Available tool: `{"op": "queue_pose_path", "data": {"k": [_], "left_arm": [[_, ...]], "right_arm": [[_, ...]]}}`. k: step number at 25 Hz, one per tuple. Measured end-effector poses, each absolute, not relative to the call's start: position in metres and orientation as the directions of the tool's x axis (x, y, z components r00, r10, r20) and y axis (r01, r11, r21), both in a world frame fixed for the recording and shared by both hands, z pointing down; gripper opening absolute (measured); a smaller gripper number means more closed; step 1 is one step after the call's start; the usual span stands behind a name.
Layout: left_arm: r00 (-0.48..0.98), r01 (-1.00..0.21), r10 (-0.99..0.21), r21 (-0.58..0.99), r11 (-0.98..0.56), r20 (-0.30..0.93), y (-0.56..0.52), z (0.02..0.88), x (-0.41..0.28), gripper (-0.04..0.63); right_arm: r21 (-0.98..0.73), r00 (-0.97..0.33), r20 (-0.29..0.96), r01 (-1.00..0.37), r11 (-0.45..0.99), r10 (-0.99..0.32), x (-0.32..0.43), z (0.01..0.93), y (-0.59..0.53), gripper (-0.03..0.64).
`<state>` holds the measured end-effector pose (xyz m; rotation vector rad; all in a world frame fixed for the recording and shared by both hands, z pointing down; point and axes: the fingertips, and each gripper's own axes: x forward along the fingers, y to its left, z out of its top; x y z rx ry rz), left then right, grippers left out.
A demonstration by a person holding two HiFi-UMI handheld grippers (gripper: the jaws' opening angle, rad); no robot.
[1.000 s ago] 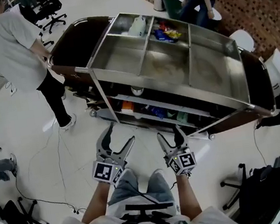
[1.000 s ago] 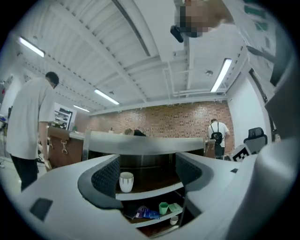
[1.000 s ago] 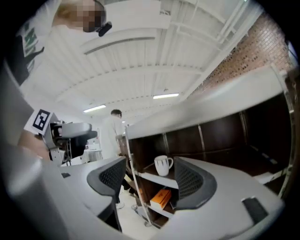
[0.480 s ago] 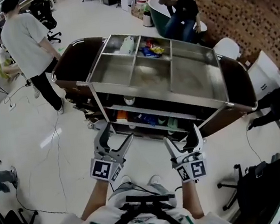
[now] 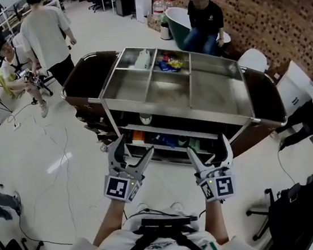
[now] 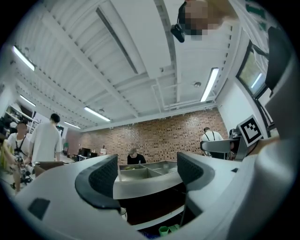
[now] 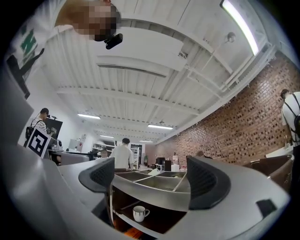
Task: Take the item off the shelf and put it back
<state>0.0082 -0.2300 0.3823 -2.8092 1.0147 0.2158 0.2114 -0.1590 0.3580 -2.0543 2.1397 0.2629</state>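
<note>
Two grey moulded grippers face a service cart (image 5: 84, 74). The left gripper (image 5: 132, 150) has curved jaws with ribbed dark pads, spread, with nothing between them. The right gripper (image 5: 208, 150) has jaws that have just been opening; they stand wide apart and are likewise empty. Each bears a cube with square black-and-white markers. The cart's worktop (image 5: 177, 110) is a brushed steel tray split by thin walls into rectangular compartments, flanked by rounded dark brown ends. A pale bottle (image 5: 144, 59) and bright packets (image 5: 168, 64) lie in its far compartments. The item, a white glazed cup (image 5: 146, 118) with a loop handle, stands upright on the dark shelf (image 7: 164, 224) under the worktop, well apart from both grippers. Orange, blue and green packs (image 5: 167, 141) lie on the lower shelf.
</note>
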Motion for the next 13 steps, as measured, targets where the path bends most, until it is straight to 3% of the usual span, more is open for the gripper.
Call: {"op": "queue_pose_path", "data": {"k": [13], "left_arm": [[0.749, -0.658, -0.645, -0.058, -0.751, -0.152, -0.229, 0.384, -0.002, 0.382]], "right_arm": [[-0.017, -0.068, -0.207, -0.997, 0.073, -0.976, 0.195, 0.368, -0.159, 0.503]]}}
